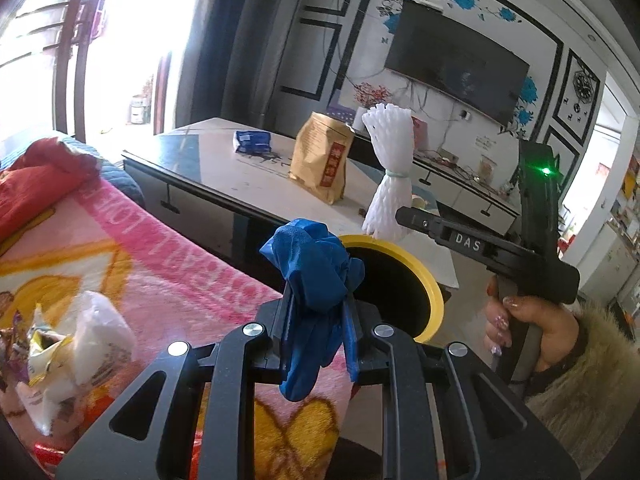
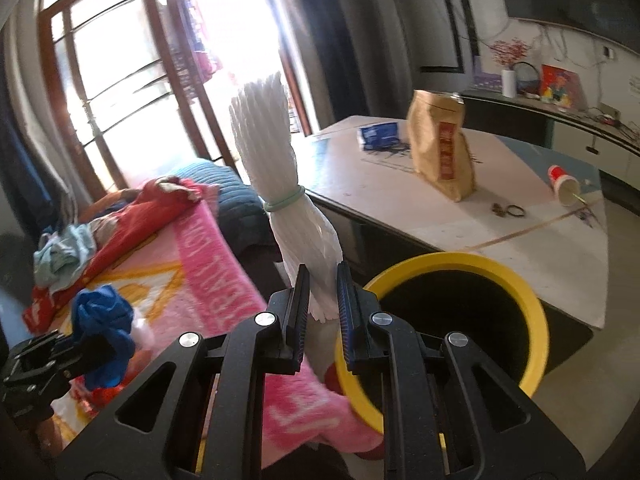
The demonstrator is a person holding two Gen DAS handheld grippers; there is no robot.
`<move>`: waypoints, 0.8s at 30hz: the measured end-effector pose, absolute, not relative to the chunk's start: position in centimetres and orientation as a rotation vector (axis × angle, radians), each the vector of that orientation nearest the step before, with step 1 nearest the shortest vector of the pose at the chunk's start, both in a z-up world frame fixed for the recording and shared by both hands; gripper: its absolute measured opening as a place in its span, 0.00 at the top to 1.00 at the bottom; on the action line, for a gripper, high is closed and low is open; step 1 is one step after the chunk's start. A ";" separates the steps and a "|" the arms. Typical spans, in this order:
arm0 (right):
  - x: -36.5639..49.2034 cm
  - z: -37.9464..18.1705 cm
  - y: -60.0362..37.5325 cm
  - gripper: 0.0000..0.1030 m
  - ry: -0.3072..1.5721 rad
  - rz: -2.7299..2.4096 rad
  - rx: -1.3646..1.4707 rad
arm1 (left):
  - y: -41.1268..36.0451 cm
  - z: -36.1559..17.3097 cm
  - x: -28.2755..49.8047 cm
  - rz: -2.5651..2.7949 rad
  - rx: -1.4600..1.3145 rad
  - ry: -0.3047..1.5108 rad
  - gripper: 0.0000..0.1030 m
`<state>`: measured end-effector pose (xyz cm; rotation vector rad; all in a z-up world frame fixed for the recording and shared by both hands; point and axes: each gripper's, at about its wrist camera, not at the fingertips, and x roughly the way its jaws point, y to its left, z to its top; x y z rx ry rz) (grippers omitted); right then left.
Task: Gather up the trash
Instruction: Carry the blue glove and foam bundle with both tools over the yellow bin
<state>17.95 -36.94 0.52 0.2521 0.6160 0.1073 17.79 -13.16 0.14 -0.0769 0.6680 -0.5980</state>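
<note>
My left gripper is shut on a crumpled blue glove, held just left of the yellow-rimmed bin. In the right wrist view the same blue glove and left gripper sit at lower left over the pink blanket. My right gripper is shut on the lower end of a white foam net bundle tied with a green band, just left of the bin. From the left wrist view the bundle stands upright above the bin, with the right gripper held by a hand.
A pink blanket with crumpled wrappers covers the sofa at left. The low table behind the bin carries a brown paper bag, a blue packet, a tipped red cup and small rings. A TV hangs beyond.
</note>
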 end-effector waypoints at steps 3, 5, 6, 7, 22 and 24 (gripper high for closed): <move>18.0 0.1 -38.5 0.91 0.621 0.062 0.264 | -14.2 -0.2 18.0 -0.615 -0.066 0.673 0.81; 18.0 0.0 -39.4 0.91 0.622 0.036 0.269 | -14.9 -0.5 18.1 -0.625 -0.059 0.676 0.81; 18.0 -0.1 -39.8 0.91 0.622 0.021 0.272 | -15.4 -0.7 18.2 -0.632 -0.056 0.679 0.81; 18.0 -0.2 -40.3 0.91 0.624 0.009 0.276 | -15.7 -0.8 18.3 -0.636 -0.053 0.681 0.81; 18.6 -2.7 -44.8 0.91 0.676 -0.101 0.325 | -20.0 -3.2 19.8 -0.667 -0.021 0.717 0.81; 18.7 -3.3 -45.2 0.91 0.690 -0.112 0.329 | -20.7 -3.7 20.2 -0.670 -0.020 0.726 0.81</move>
